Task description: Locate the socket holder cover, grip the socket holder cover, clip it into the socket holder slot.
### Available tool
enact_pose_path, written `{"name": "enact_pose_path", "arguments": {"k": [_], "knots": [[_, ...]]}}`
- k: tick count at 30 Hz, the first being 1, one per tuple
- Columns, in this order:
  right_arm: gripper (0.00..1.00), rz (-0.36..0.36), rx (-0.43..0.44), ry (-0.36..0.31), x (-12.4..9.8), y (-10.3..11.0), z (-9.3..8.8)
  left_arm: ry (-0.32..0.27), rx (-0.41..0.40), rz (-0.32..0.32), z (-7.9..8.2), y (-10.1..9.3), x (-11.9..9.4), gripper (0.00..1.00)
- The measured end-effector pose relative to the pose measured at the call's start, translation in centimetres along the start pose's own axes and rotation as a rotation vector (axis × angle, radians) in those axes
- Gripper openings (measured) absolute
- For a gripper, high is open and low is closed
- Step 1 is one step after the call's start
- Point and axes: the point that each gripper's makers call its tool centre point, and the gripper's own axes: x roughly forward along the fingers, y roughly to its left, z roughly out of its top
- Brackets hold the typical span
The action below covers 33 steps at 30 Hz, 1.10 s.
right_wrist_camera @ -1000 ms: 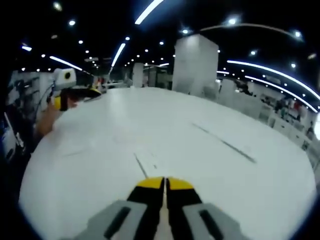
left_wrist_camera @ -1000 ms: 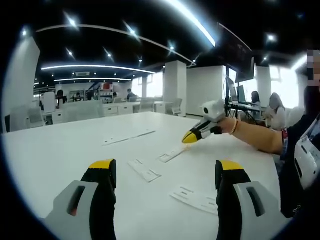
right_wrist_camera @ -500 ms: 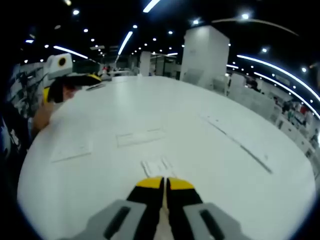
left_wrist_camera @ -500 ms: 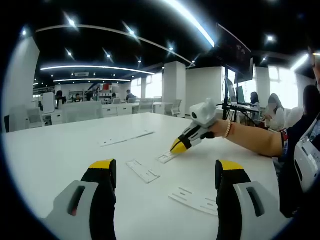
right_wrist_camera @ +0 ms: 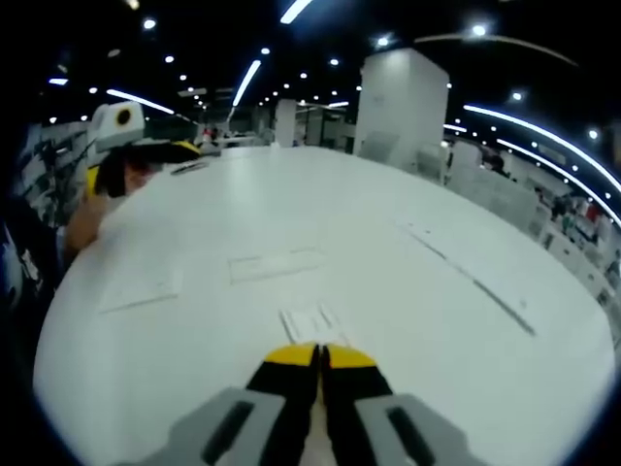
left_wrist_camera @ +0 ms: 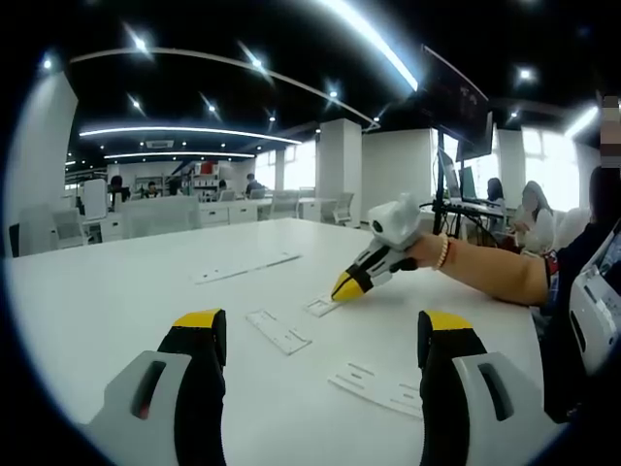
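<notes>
Several flat white plastic parts lie on the white table [left_wrist_camera: 116,301]. In the left gripper view, a small white cover piece [left_wrist_camera: 320,307] rests just under the tip of my right gripper [left_wrist_camera: 345,285], whose yellow-tipped jaws are shut with nothing in them. The right gripper view shows that piece [right_wrist_camera: 312,322] directly ahead of my shut right gripper [right_wrist_camera: 318,355], almost touching it. My left gripper [left_wrist_camera: 322,320] hovers low over the table with its jaws wide open and nothing between them. Between those jaws lies a longer slotted strip [left_wrist_camera: 278,331].
Another flat part [left_wrist_camera: 378,386] lies near the right jaw, and a long thin strip [left_wrist_camera: 243,269] lies farther back. A person's forearm [left_wrist_camera: 485,267] reaches in from the right. Behind the table are desks, chairs, pillars and seated people.
My right gripper has come down and forward toward the small cover piece, staying shut. My left gripper has held still and open.
</notes>
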Motion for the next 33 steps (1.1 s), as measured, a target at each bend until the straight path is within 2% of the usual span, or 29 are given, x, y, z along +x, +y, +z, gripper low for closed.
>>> {"name": "enact_pose_path", "arguments": {"k": [8, 12, 21, 25, 29, 33], "knots": [[0.11, -0.052, 0.014, 0.005, -0.9, -0.4, -0.6, 0.011, 0.0, 0.001, -0.3, 0.0, 0.2, 0.8], [0.18, -0.104, 0.027, 0.009, -1.3, -0.8, -0.9, 0.016, 0.003, 0.002, -0.5, -0.1, 0.2, 0.8], [0.36, -0.225, 0.17, -0.01, -2.0, -2.0, -1.6, 0.007, -0.001, 0.001, -0.3, -0.2, 0.0, 0.8], [0.38, -0.311, 0.24, -0.045, -2.1, -2.8, -1.8, 0.006, -0.003, 0.006, -0.3, -0.1, 0.0, 0.8], [0.47, -0.394, 0.251, -0.043, -2.7, -3.4, -2.0, -0.003, 0.0, -0.001, -0.1, -0.4, -0.1, 0.8], [0.47, -0.425, 0.26, -0.042, -2.8, -3.8, -2.0, -0.007, 0.0, 0.0, 0.0, -0.3, -0.1, 0.8]]}}
